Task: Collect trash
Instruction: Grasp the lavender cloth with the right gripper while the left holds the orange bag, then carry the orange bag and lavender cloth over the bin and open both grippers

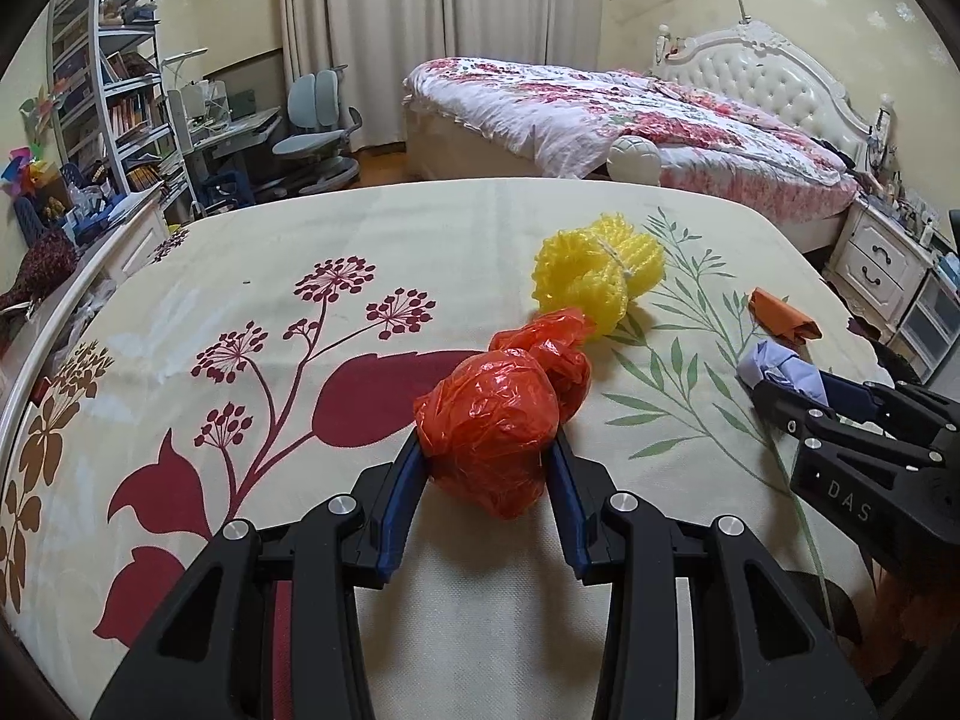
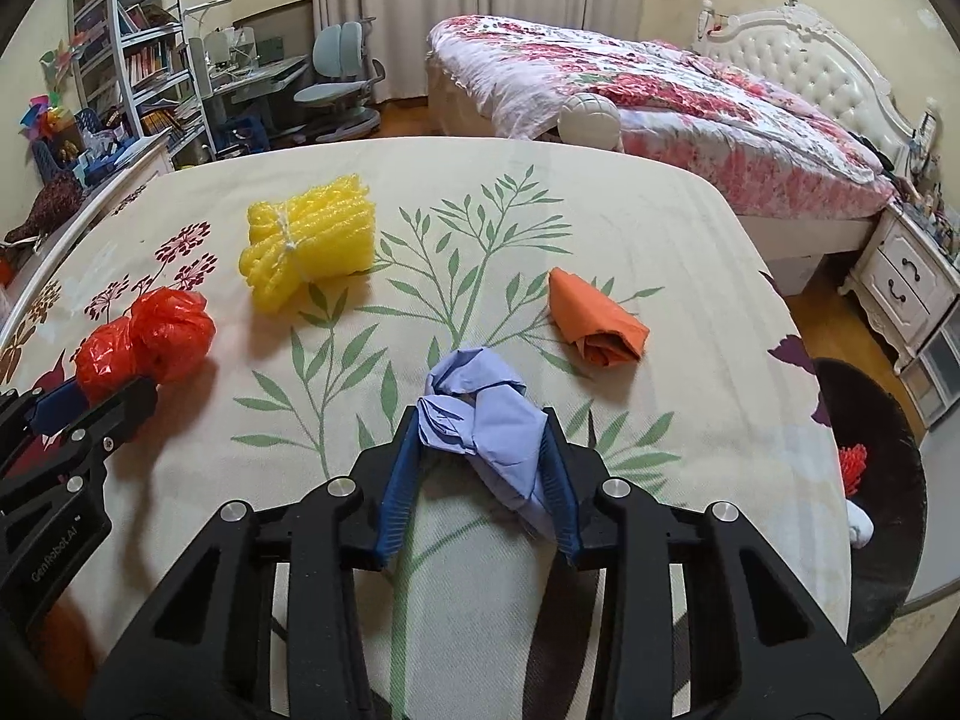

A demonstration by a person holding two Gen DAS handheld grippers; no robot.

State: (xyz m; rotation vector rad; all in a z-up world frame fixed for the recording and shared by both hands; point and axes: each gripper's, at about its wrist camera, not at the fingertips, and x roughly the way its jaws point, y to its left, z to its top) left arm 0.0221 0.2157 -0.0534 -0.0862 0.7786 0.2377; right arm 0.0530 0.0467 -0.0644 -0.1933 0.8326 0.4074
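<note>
My left gripper is shut on a crumpled red plastic bag, which rests on the flowered tablecloth; the bag also shows in the right wrist view. My right gripper is shut on a crumpled light-blue paper wad, seen too in the left wrist view. A yellow foam-net bundle lies beyond both, also in the left wrist view. An orange folded paper lies to the right of the blue wad, also in the left wrist view.
A dark round bin with red and white scraps stands on the floor right of the table. A bed, nightstand, desk with chair and bookshelf stand beyond. A white round object sits past the table's far edge.
</note>
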